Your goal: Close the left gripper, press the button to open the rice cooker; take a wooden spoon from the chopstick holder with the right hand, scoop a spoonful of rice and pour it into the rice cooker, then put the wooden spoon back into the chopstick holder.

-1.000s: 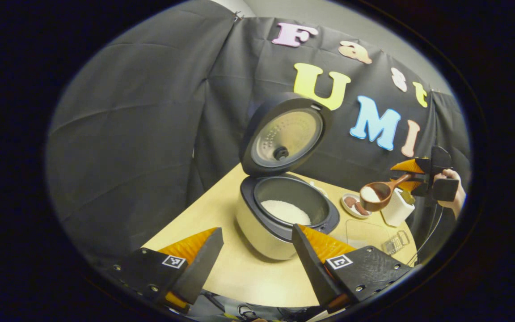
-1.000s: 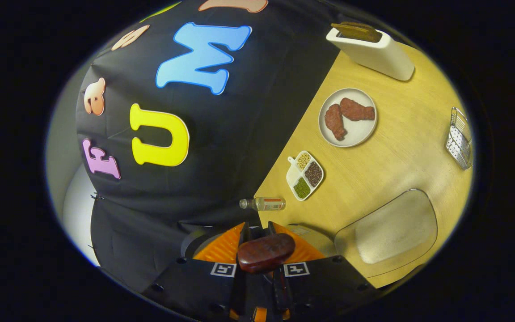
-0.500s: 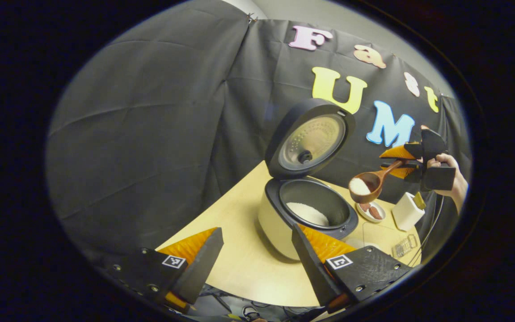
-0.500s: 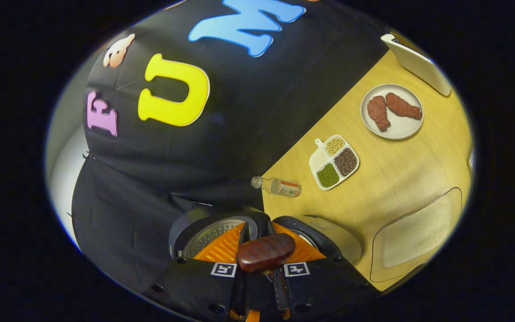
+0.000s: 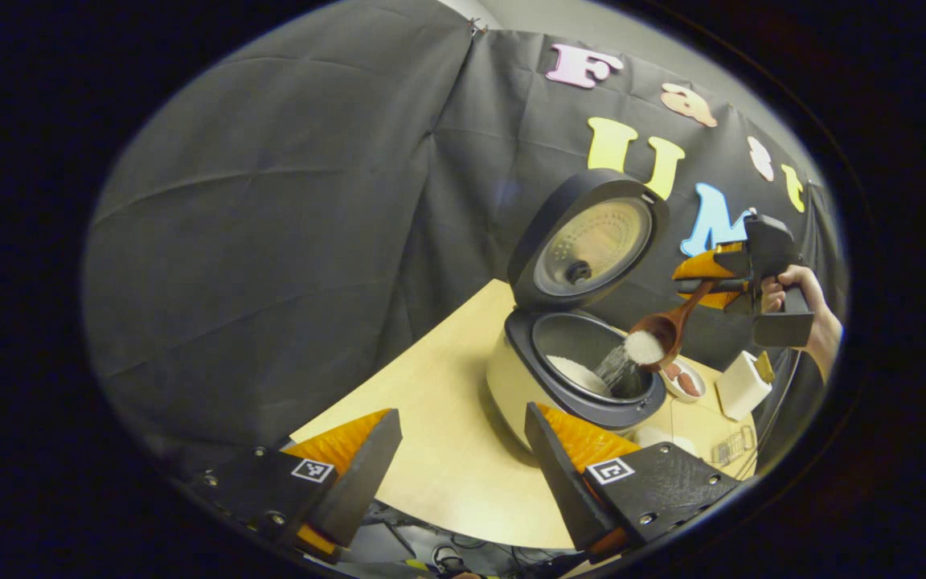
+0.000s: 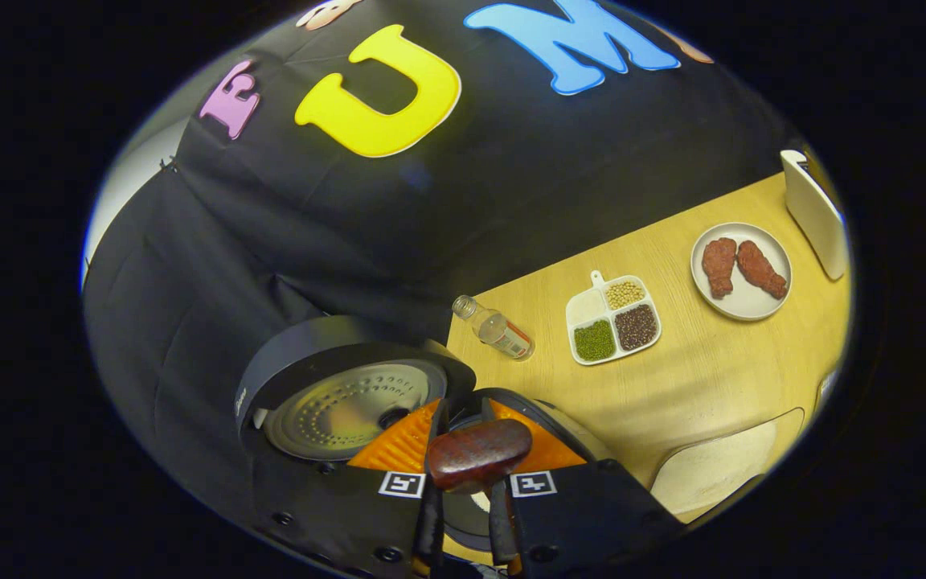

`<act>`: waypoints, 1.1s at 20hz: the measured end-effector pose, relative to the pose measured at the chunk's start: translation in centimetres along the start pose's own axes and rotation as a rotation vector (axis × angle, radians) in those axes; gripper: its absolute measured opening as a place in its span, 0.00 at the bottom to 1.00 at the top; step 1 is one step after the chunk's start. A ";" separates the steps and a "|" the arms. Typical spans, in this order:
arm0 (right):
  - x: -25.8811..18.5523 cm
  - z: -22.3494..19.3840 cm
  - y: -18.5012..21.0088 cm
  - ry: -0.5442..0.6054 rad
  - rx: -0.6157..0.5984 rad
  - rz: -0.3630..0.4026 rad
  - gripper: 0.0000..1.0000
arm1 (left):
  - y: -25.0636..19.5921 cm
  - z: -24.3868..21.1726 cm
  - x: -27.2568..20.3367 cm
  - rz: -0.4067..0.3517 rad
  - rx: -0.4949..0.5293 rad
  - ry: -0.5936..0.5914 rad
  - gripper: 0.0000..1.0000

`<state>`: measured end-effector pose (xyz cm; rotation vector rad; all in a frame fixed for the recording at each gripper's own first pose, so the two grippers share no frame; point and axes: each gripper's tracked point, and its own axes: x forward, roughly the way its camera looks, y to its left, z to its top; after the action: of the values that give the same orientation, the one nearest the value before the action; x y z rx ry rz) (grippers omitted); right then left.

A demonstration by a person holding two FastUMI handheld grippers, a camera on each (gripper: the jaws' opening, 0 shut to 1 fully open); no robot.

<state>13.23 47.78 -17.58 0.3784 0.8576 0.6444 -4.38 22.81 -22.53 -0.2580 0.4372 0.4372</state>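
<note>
Pour has started. Half a second ago the wooden spoon was level and full beside the pot; now it's tipped over the rice cooker and a stream of rice is falling from the bowl into the inner pot, where a heap already lies. Lid is up, so the button step is done. Right hand-held gripper is clamped on the spoon handle, both fingers pressing it; in the right gripper view the handle end sits between the fingers with the open lid just below and left. Left hand-held gripper hangs idle with fingers spread wide, holding nothing, back from the cooker over the bench. It has swung left over the last second, so the cooker has moved right in its view. Chopstick holder stands on the bench to the right past the plate. Judgement: scoop done, pour partly done; what's left is emptying the spoon and returning it to the holder. Risk: grains hitting the rim.
</note>
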 end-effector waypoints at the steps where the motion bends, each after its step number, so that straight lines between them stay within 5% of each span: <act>1: 0.1 0.0 0.3 -0.003 -0.026 -0.002 0.24 | 0.5 0.3 0.1 0.008 -0.001 -0.004 0.98; 9: 0.9 1.0 2.5 -0.055 -0.171 -0.005 0.24 | 4.9 3.4 -0.4 0.096 0.040 -0.060 0.98; 15: 0.8 2.1 4.2 -0.117 -0.325 -0.004 0.20 | 6.1 4.0 -1.5 0.104 -0.083 -0.072 0.98; 22: 0.1 2.7 6.0 -0.189 -0.435 0.031 0.24 | 6.8 3.8 -2.2 0.126 -0.082 -0.083 0.98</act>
<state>13.23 52.13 -12.68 0.0565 0.5131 0.7890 -8.00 29.22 -19.17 -0.2913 0.3562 0.5875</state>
